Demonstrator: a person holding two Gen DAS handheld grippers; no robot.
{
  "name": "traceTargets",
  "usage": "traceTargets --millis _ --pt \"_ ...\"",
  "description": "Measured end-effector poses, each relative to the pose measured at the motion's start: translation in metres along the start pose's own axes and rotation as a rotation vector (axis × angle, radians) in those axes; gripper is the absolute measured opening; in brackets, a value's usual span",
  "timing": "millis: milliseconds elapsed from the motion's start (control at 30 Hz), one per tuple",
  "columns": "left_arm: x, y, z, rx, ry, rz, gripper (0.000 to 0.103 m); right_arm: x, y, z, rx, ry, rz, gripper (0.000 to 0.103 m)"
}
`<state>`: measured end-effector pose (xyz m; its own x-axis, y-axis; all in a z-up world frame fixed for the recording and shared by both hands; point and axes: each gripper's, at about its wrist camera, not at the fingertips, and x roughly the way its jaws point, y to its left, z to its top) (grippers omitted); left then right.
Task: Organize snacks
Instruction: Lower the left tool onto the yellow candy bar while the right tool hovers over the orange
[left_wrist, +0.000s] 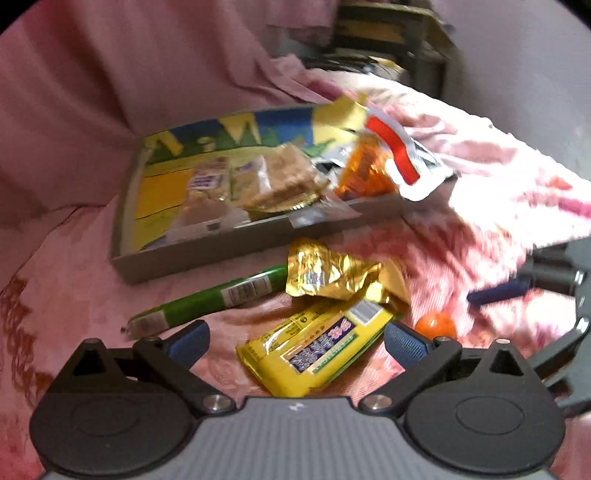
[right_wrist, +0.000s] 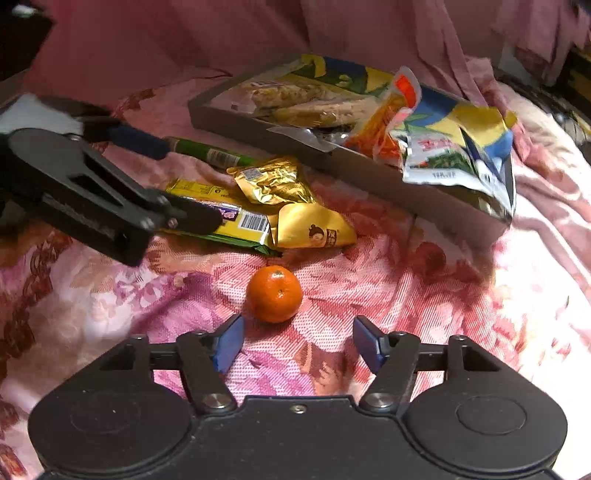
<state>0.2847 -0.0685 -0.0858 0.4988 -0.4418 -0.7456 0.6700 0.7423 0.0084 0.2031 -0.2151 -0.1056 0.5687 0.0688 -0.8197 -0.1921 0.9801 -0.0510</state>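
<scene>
A shallow grey box on the pink floral blanket holds biscuit packs, an orange pouch and a red-and-white bag. In front of it lie a green stick packet, a gold foil packet, a yellow packet and a gold pack with a cartoon face. My left gripper is open, its fingers either side of the yellow packet and apart from it. My right gripper is open just short of a small orange.
The blanket is rumpled, with pink cloth heaped behind the box. Dark furniture stands at the back. Bags overhang the box's right end. One blue finger of the right gripper shows at the right edge of the left wrist view.
</scene>
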Motion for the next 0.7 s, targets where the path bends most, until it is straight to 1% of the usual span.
traceTargets --millis 133,300,400,467,533,600,633,667,700 --pt "0.008 0.002 -0.003 0.043 0.017 -0.061 0.102 0.001 0.003 0.003 -0.046 -0.021 -0.016 0.069" --pt "0.02 -0.013 -0.003 0.179 0.034 -0.068 0.102 0.002 0.004 0.005 -0.042 -0.043 -0.016 0.069" --pt "0.024 -0.015 -0.001 0.221 0.05 -0.078 0.101 0.001 0.004 0.005 -0.044 -0.057 -0.022 0.068" --pt "0.025 -0.012 0.0 0.209 0.062 -0.087 0.094 0.002 0.004 0.005 -0.041 -0.06 -0.019 0.065" --pt "0.026 -0.008 0.001 0.174 0.079 -0.099 0.088 0.003 0.004 0.005 -0.041 -0.058 -0.012 0.063" --pt "0.026 -0.004 0.002 0.147 0.084 -0.106 0.084 0.004 0.006 0.005 -0.045 -0.057 -0.008 0.06" --pt "0.025 -0.003 0.002 0.138 0.093 -0.115 0.08 0.004 0.006 0.005 -0.044 -0.054 -0.002 0.057" --pt "0.024 -0.003 0.002 0.134 0.097 -0.121 0.078 0.004 0.006 0.005 -0.039 -0.051 0.007 0.053" --pt "0.022 -0.004 0.003 0.13 0.103 -0.129 0.078 0.004 0.006 0.004 -0.031 -0.047 0.015 0.051"
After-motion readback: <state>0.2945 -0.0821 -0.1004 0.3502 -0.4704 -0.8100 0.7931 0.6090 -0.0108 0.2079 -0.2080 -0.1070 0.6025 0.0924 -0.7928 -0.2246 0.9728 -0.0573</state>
